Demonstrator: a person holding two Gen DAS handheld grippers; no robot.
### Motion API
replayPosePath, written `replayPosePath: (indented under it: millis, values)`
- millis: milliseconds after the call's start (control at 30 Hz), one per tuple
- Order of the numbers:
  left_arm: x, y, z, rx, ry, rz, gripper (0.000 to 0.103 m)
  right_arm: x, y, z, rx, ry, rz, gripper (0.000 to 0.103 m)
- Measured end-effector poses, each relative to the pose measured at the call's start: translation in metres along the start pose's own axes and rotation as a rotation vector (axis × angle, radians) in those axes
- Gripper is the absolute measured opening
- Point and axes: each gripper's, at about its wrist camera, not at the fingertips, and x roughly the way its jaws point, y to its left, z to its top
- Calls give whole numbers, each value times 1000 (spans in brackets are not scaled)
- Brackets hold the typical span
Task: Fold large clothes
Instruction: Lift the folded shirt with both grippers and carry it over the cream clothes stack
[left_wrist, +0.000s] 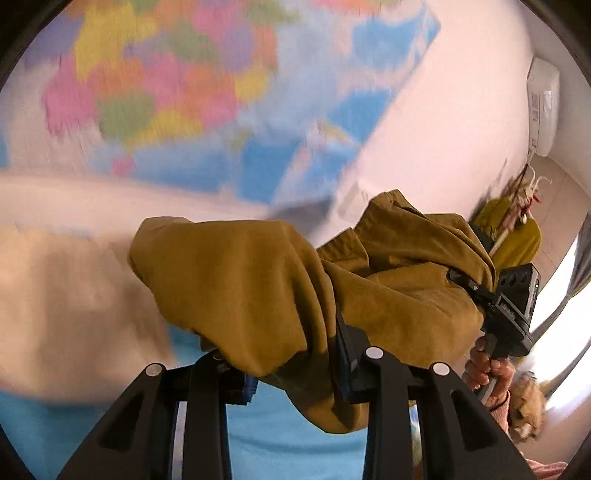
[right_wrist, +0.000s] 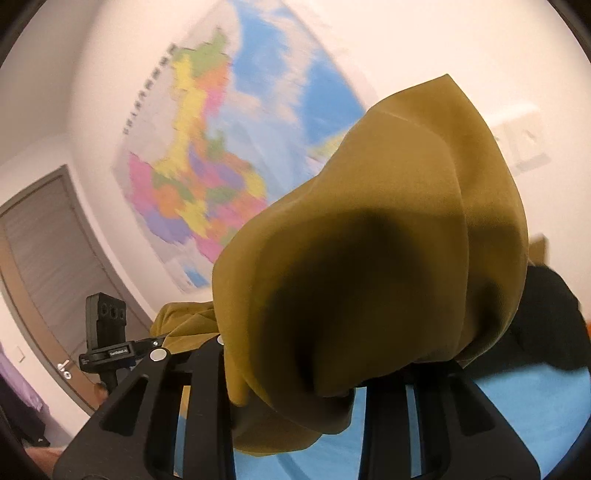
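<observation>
Mustard-coloured clothing fills the middle of the left wrist view, bunched over the left gripper at the bottom centre, whose two black fingers are clamped on a fold of the cloth with the fabric spilling over and below them. From there the cloth runs to the right of the frame, where the right gripper holds its other end, and a hand grips that tool's handle at the lower right. Behind, a blurred, brightly coloured map covers the upper left and centre of the wall, and a white air conditioner sits at the upper right. A light blue surface shows below the cloth at the bottom. In the right wrist view the same clothing bulges over the middle and right of the frame, hiding the fingertips of the right gripper; its black fingers are closed on the cloth at the bottom centre. A grey door stands at the left, the map lies in the upper centre, and the left gripper shows at the lower left, with cloth reaching toward it. A dark garment lies at the right edge above the blue surface.
</observation>
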Motion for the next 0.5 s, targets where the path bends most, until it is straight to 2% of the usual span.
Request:
replayPosePath:
  millis: [167, 300, 400, 467, 500]
  values:
    - [-51, 39, 48, 11, -136, 127, 31, 84, 46, 27, -37, -1, 129, 30]
    - [-96, 95, 75, -25, -233, 275, 31, 160, 83, 30, -43, 25, 235, 30]
    - [-118, 137, 90, -27, -285, 403, 31, 223, 114, 18, -50, 41, 298, 30]
    - [-130, 174, 96, -49, -313, 483, 31, 259, 132, -6, -58, 67, 343, 30]
    - [-137, 192, 96, -71, -326, 497, 31, 280, 139, -24, -72, 91, 350, 30]
